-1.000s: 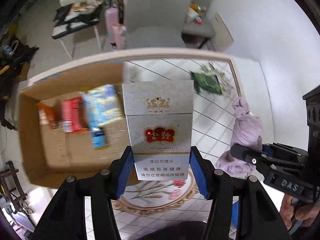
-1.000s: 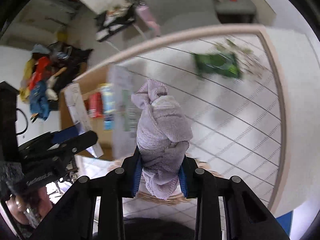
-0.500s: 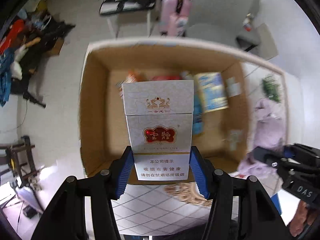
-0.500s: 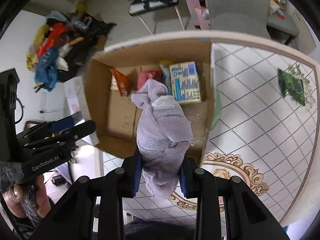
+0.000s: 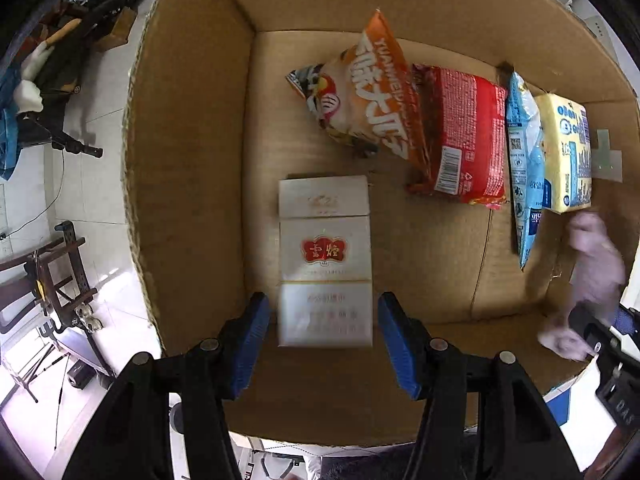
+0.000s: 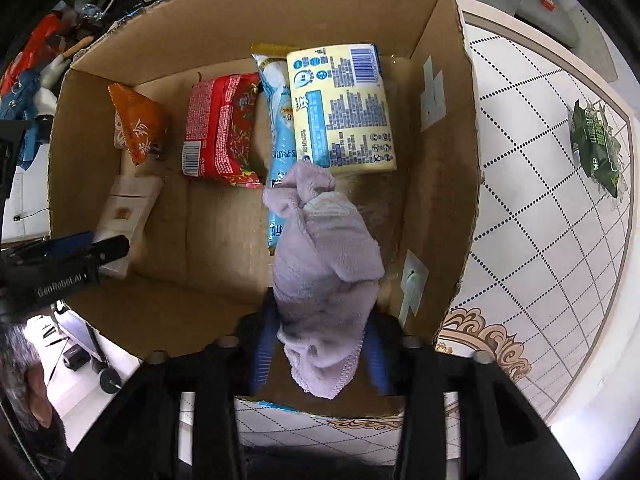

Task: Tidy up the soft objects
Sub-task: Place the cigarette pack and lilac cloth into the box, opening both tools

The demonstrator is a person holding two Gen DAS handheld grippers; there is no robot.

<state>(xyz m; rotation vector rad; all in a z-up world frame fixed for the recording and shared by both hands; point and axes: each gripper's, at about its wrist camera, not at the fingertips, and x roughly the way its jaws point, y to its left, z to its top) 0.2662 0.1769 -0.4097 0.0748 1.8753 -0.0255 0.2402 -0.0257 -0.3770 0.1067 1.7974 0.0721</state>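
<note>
A white cigarette pack (image 5: 325, 264) lies flat on the floor of the cardboard box (image 5: 188, 152), between the blue pads of my left gripper (image 5: 322, 332), whose jaws stand apart from its sides. The pack also shows in the right wrist view (image 6: 128, 212). My right gripper (image 6: 320, 354) is shut on a lilac cloth (image 6: 324, 268) and holds it inside the box (image 6: 444, 184) near its right wall. The cloth also shows, blurred, in the left wrist view (image 5: 592, 272).
In the box lie an orange snack bag (image 5: 372, 92), a red packet (image 5: 464, 136), a light blue packet (image 5: 524, 168) and a yellow tissue pack (image 6: 344, 108). A green packet (image 6: 596, 144) lies on the tiled table (image 6: 552, 240) right of the box.
Both grippers moved down into the box. My left gripper opened and the cigarette pack now lies on the box floor. The cloth stays held in my right gripper.
</note>
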